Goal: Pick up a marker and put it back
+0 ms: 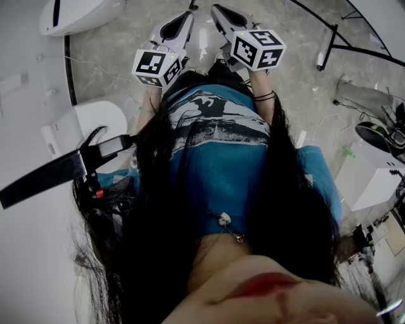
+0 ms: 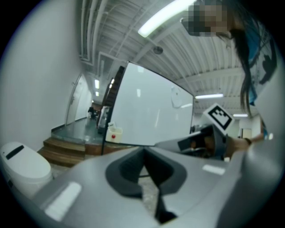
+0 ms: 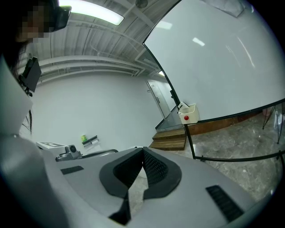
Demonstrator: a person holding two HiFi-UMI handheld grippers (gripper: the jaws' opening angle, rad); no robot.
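I see no marker in any view. My left gripper (image 1: 185, 18) and right gripper (image 1: 219, 11) are held side by side in front of the person's body, above the stone floor. Both point the same way, toward a large whiteboard (image 2: 147, 116). In the left gripper view the left gripper (image 2: 143, 153) is shut, its dark pads meeting with nothing between them. The right gripper (image 3: 143, 152) is shut and empty too. A small white box with a red spot (image 3: 188, 113) hangs at the whiteboard's (image 3: 222, 62) lower corner; the box (image 2: 114, 133) also shows in the left gripper view.
The whiteboard's black frame and feet (image 1: 329, 38) stand at the upper right. Wooden steps (image 3: 171, 138) lie beyond it. A white rounded unit (image 1: 76, 14) sits at the upper left, white furniture (image 1: 373, 180) at the right. The person's long hair and blue shirt (image 1: 221, 158) fill the middle.
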